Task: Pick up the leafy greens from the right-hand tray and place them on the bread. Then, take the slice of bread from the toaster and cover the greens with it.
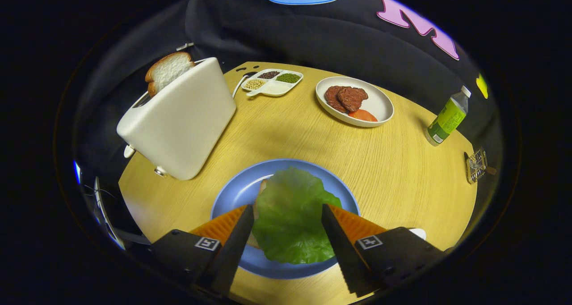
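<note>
Over on the left, the white toaster (178, 117) is standing on the round wooden table (402, 171), tilted in this view, and a slice of bread (168, 70) is poking up out of its slot, well clear of the gripper. Just past the toaster, toward the booth wall, a small divided dish (272, 82) is sitting with beans or seeds in its sections.

Coming to the middle, a blue plate (232, 193) is lying close in front of the gripper (288, 213). The leafy greens (292, 211) are resting on it, spread over another slice of bread whose edge (260, 191) is only just peeking out on the left side of the leaf. The fingers are hanging spread wide apart, one on each side of the leaf. They are gripping nothing; whether their tips are brushing the leaf I cannot tell.

Further right and beyond the blue plate, a white oval tray (380, 106) is holding brown meat patties (346, 98) and an orange-red slice (363, 115). At the table's right edge a bottle with a green label (447, 117) is standing, and nearer than it a small wire object (477, 164) is sitting.
</note>
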